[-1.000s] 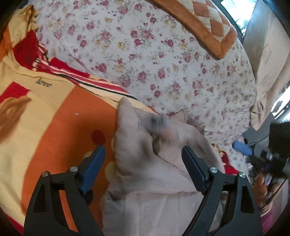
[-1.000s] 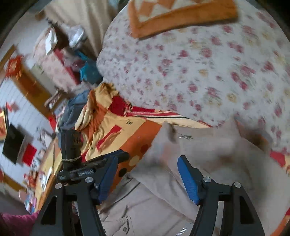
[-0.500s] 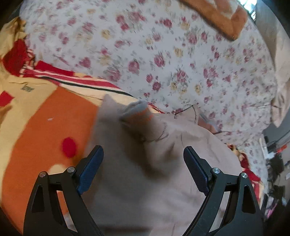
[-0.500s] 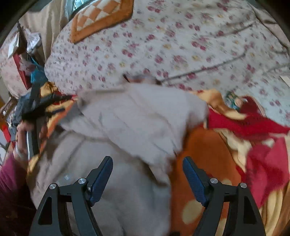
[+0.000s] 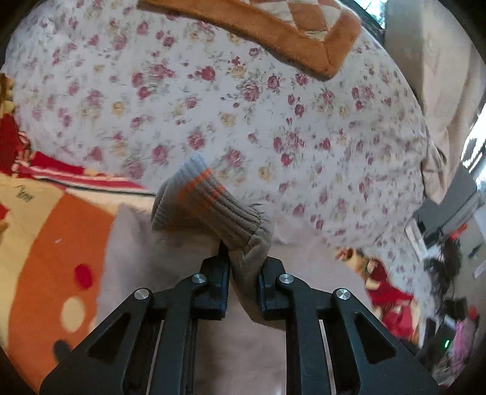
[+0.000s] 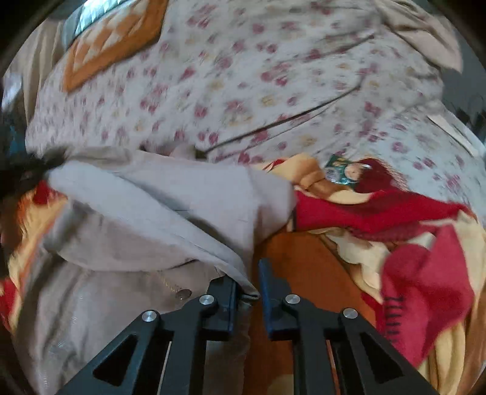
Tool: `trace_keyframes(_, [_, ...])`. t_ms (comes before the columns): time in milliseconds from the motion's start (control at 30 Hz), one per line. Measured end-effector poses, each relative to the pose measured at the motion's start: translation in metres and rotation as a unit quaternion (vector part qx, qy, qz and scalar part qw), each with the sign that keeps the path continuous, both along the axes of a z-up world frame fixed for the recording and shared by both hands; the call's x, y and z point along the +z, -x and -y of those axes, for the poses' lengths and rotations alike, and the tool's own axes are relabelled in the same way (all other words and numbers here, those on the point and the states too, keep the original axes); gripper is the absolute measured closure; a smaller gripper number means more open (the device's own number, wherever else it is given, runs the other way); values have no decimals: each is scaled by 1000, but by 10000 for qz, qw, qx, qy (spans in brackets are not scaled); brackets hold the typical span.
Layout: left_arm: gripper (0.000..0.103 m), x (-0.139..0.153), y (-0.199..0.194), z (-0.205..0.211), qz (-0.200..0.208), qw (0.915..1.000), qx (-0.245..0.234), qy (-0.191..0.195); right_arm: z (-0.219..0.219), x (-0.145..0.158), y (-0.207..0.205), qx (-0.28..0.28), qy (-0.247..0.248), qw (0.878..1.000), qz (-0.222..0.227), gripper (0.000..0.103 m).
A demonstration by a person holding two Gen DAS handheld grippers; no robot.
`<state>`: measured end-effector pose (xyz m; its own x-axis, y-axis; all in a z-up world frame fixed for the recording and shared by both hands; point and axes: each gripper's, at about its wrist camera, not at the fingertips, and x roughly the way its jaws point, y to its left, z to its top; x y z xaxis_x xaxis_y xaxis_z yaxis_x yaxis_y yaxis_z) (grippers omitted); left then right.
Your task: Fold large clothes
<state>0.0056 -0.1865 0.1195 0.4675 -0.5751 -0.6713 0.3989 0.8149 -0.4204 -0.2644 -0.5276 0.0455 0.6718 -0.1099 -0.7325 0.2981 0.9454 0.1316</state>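
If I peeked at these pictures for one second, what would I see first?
First, the ribbed grey knit cuff with orange stripes, sticking up in the middle of the left view, its sleeve pinched in the black left gripper. Next, the big beige jacket spread over the orange, red and cream blanket, its edge nipped by the right gripper. Behind lies a white quilt with small red roses.

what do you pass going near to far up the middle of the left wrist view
left hand-held gripper, jaws just closed on the beige garment's sleeve → ribbed knit cuff with orange stripes → floral quilt → orange-bordered checked blanket at the top edge.
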Motion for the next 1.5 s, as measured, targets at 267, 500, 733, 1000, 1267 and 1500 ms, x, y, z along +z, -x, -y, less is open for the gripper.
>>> trace_keyframes(267, [62,-86,4,-27,-871,9953,169,-391,-4,-12,35,305,-682,9961,-464,51])
trace_keyframes(500, [40,-66,0,-40,-646,9965,437,-291,28,12,4,-61,-1467,9891,139,22])
trace_keyframes(733, [40,-72,-1,-35,-708,9952,503,-451,33,-33,-82,-255,-1711,9837,-490,84])
trace_keyframes(1000, [40,-45,14,-34,-116,9961,509,-712,21,-33,-87,-246,-622,9964,-520,88])
trace_keyframes(1267, [40,-17,22,-43,163,9953,702,-653,17,15,-46,-393,86,9989,-241,50])
trace_keyframes(1500, [38,-41,11,-9,-130,9936,712,-863,-31,0,-29,472,-340,9978,-313,48])
